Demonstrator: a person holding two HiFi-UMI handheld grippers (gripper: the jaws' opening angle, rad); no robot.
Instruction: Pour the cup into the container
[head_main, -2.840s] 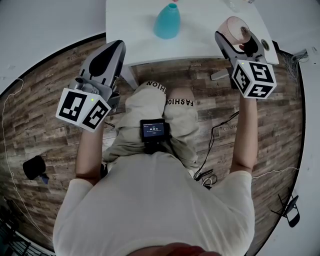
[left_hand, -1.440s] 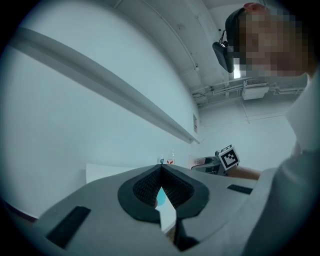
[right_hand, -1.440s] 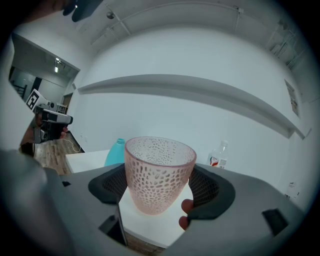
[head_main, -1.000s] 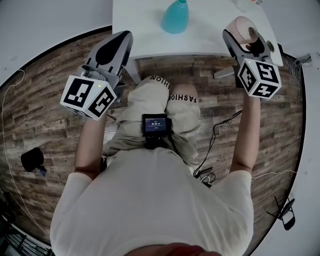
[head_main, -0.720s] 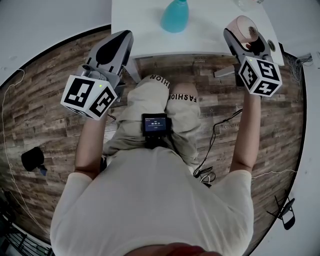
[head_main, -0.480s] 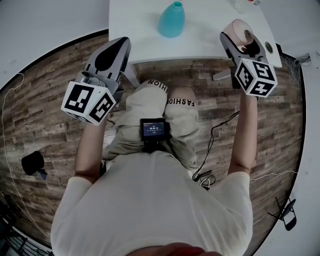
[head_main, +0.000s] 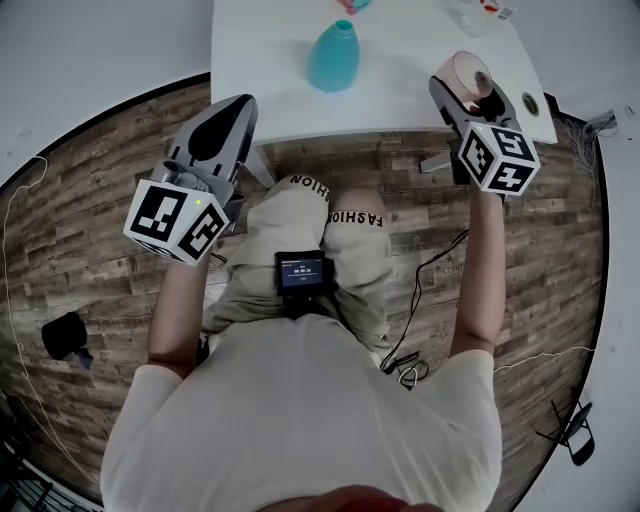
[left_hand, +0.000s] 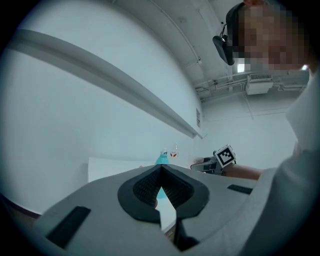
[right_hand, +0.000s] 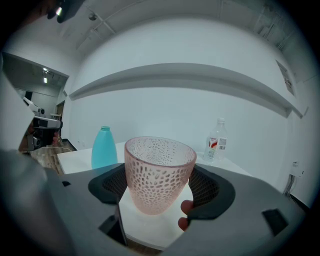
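Right hand-held gripper (right_hand: 159, 186) clenched on upright cup (right_hand: 159, 167). Bottle (head_main: 333, 55) stands left and slightly farther on bench (head_main: 260, 60); right arm nearer. Left hand-held gripper (left_hand: 161, 172) clenched, empty.

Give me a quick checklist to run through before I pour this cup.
1. Grip: the pink cup sits upright between the right gripper jaws: ok.
2. Cup contents: cannot tell.
3. Left gripper: jaws together with nothing in them, free to help: ok.
4. Target: the teal bottle stands upright on the white table, apart from the cup: ok.
5. Teal bottle's mouth open: cannot tell.
6. Clear bottle stands behind the cup, off to the side, not between cup and teal bottle: ok.
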